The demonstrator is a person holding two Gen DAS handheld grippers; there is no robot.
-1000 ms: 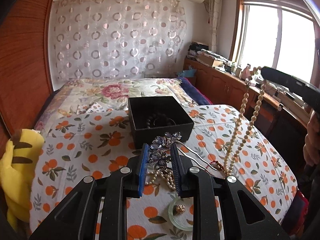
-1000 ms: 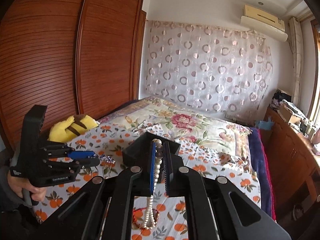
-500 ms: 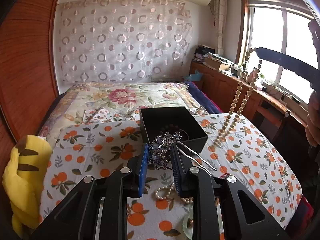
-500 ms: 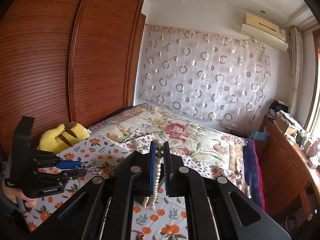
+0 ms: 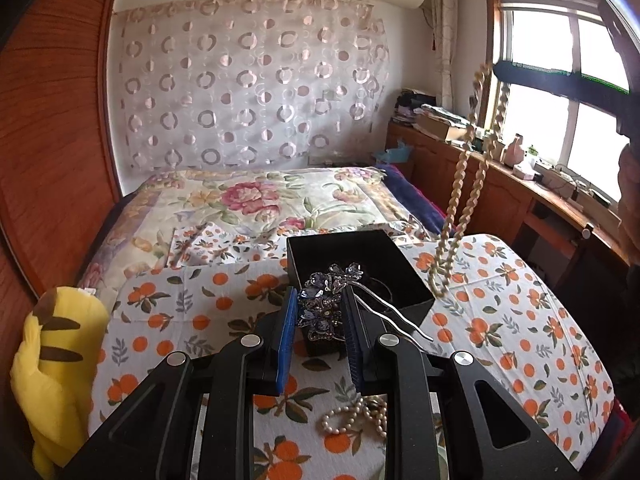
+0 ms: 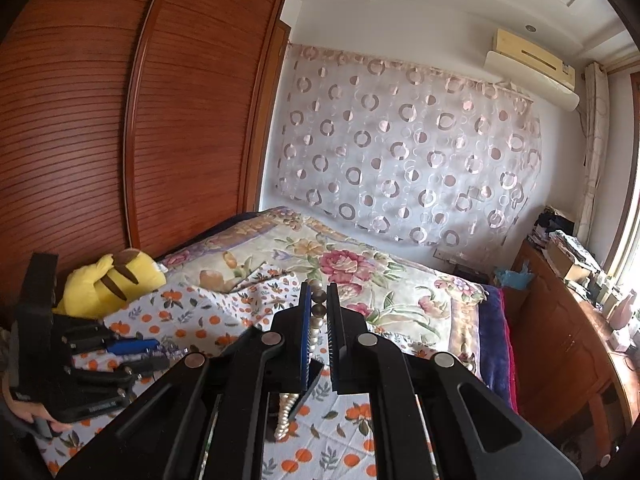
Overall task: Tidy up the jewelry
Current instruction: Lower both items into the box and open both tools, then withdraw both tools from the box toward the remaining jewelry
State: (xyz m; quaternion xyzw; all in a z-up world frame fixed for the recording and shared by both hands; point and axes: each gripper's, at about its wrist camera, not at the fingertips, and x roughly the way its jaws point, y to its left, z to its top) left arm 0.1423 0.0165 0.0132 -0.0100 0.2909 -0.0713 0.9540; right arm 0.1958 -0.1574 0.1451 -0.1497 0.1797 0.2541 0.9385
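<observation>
My left gripper (image 5: 318,300) is shut on a blue crystal hairpin (image 5: 326,304), held just in front of the open black box (image 5: 396,256) on the orange-print cloth. Its silver prongs stick out to the right. My right gripper (image 6: 319,300) is shut on a long pearl necklace (image 5: 466,184), which hangs high in the air with its lower loop by the box's right corner. In the right wrist view the pearls (image 6: 286,412) dangle under the fingers, and the left gripper (image 6: 132,350) shows at the lower left.
A small pearl bracelet (image 5: 354,416) lies on the cloth under my left gripper. A yellow plush toy (image 5: 52,364) sits at the left edge. A floral bed lies behind, wooden wardrobe left, wooden cabinets and window right.
My right gripper has lifted the pearl necklace higher and toward the box. My left gripper has carried the hairpin forward, closer to the box.
</observation>
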